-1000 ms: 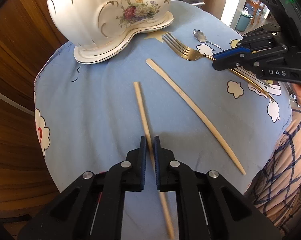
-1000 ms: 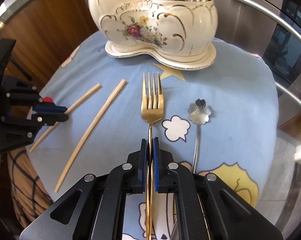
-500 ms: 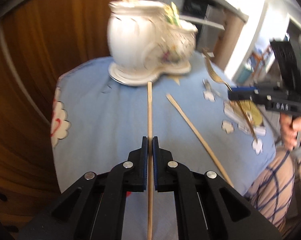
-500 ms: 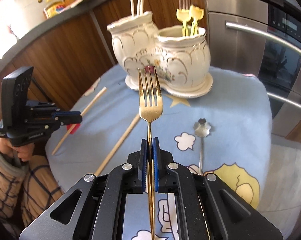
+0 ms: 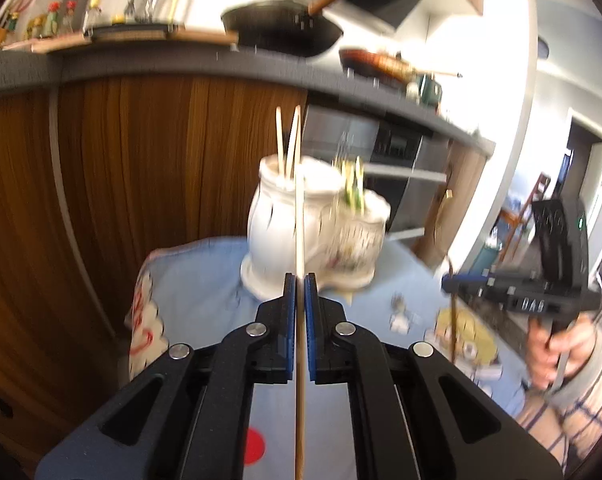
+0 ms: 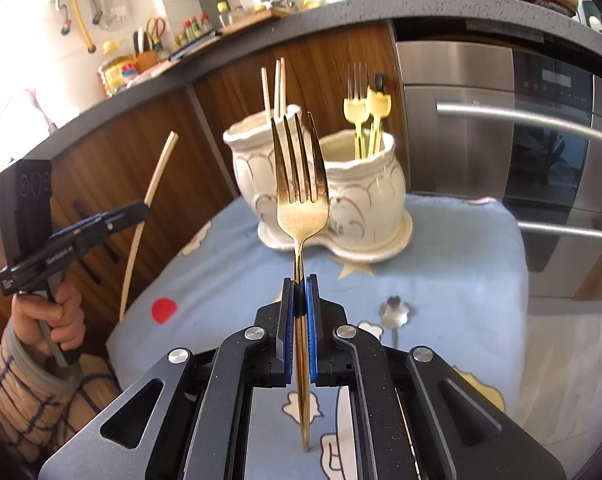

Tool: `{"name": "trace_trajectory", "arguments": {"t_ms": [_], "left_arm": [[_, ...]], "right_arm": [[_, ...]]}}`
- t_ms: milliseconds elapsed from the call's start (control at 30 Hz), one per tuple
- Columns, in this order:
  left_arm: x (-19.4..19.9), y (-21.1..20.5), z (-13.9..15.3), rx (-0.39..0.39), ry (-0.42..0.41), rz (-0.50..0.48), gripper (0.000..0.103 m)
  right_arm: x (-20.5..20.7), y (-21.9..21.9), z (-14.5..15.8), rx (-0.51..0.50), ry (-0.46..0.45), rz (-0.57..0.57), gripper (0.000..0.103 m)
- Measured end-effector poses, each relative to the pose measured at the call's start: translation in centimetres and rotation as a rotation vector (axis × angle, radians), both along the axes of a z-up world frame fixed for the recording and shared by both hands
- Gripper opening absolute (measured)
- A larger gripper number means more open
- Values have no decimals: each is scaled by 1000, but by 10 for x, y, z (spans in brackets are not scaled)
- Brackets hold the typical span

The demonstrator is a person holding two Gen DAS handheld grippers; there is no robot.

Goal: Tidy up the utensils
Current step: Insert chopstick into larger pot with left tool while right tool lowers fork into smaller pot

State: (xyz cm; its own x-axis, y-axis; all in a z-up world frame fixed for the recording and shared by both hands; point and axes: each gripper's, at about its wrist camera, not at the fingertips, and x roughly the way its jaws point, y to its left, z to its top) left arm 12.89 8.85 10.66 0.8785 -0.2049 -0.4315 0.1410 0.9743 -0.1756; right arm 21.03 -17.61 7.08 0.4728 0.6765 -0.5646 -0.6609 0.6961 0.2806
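Above the blue-clothed worktop (image 6: 461, 248) we carry two utensils toward the twin ceramic holder (image 6: 333, 200). Our left gripper (image 5: 299, 280) is closed on a wooden chopstick (image 5: 299, 220), held upright in front of the holder's left pot, where other chopsticks (image 6: 277, 88) already stand. Our right gripper (image 6: 299, 280) is clamped on the neck of a gold fork (image 6: 299, 184), tines up, before the right pot, which holds yellow-handled forks (image 6: 367, 112). We judge the step in hand to be transport; each piece next needs aligning over its matching pot and lowering before release, and the long chopstick must clear the rim and its neighbours. A silver flower-shaped spoon (image 6: 395, 312) lies on the cloth, not yet sorted. Hard to read: the left view is motion-blurred, so the holder's openings and the spoon are smeared. The second loose chopstick does not show in either view; our grippers' bodies cover the near cloth.
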Motion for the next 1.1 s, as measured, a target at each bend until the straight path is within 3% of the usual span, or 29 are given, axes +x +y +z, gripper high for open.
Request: {"name": "trace_trajectory", "arguments": {"t_ms": [267,567,900,1100], "left_arm": [[10,-9,29,-47,-198,11,4],[30,-13,54,-77,-369,30,4],[68,-10,75,-80,-455,57,4],[83,-12,74,-70,-458,65,4]], "right_arm": [[4,-5,12,48,-63,-22,7],[8,-11,49,109,-172,-31,7],[41,-5,107,222,-284,-56,7],[55,6,116,239,-306,-46,7]]}}
